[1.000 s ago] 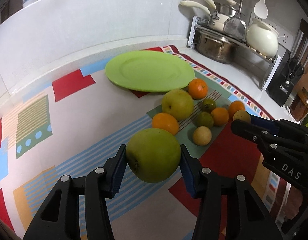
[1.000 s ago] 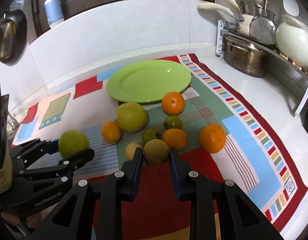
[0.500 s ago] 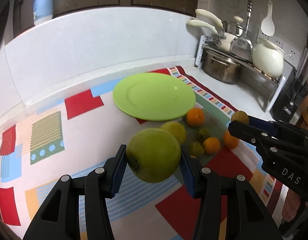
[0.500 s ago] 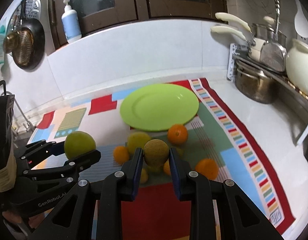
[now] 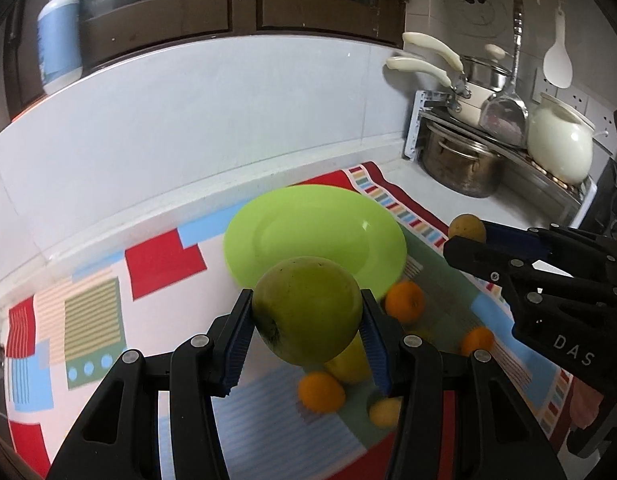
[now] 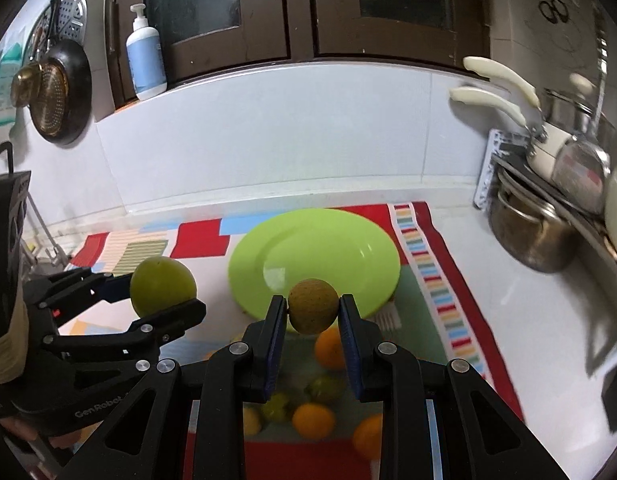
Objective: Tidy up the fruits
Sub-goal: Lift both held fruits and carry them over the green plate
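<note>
Possibly a collision over the green plate (image 6: pixel 328 240): 2 loads converging on 1 target, or a roll off its shallow rim. Left gripper (image 5: pixel 306 340) clamped on the large green apple (image 5: pixel 308 310), right gripper (image 6: pixel 311 316) pinching the small brownish fruit (image 6: pixel 312 306). Both tilted down, raised above the scattered oranges (image 6: pixel 312 420).

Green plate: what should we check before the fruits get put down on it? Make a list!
1. Left claw grips big green apple: ok.
2. Right claw grips small brownish fruit: ok.
3. Green plate has nothing on it: ok.
4. Both fruits lifted off the mat: ok.
5. Claws apart, not bumping: ok.
6. Fruits exactly over the plate: cannot tell.
</note>
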The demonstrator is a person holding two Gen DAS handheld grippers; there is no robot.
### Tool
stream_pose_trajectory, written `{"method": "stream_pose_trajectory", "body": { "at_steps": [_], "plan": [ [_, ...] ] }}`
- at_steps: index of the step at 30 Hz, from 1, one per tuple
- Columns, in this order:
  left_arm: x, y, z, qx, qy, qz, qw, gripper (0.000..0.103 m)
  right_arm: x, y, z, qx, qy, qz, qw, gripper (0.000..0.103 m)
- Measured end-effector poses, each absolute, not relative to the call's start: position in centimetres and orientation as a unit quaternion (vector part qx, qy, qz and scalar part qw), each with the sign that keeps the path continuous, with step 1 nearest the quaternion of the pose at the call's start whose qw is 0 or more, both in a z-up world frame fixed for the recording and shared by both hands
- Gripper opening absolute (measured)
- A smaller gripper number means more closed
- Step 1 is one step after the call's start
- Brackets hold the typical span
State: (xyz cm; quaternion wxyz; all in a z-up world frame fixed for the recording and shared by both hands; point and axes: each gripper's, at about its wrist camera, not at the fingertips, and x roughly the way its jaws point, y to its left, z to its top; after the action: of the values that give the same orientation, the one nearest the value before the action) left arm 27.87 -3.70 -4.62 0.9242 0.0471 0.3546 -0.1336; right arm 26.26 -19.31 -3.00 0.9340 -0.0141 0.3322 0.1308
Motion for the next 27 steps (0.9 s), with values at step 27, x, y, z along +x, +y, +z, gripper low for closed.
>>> {"method": "stream_pose_trajectory", "body": {
  "at_steps": [27],
  "plan": [
    [39.1, -5.1, -11.1, 0.068, 0.437, -0.144, 0.885, 0.050, 39.6, -19.0, -10.5, -0.024, 0.459, 0.180, 0.870, 0.028]
  ]
}}
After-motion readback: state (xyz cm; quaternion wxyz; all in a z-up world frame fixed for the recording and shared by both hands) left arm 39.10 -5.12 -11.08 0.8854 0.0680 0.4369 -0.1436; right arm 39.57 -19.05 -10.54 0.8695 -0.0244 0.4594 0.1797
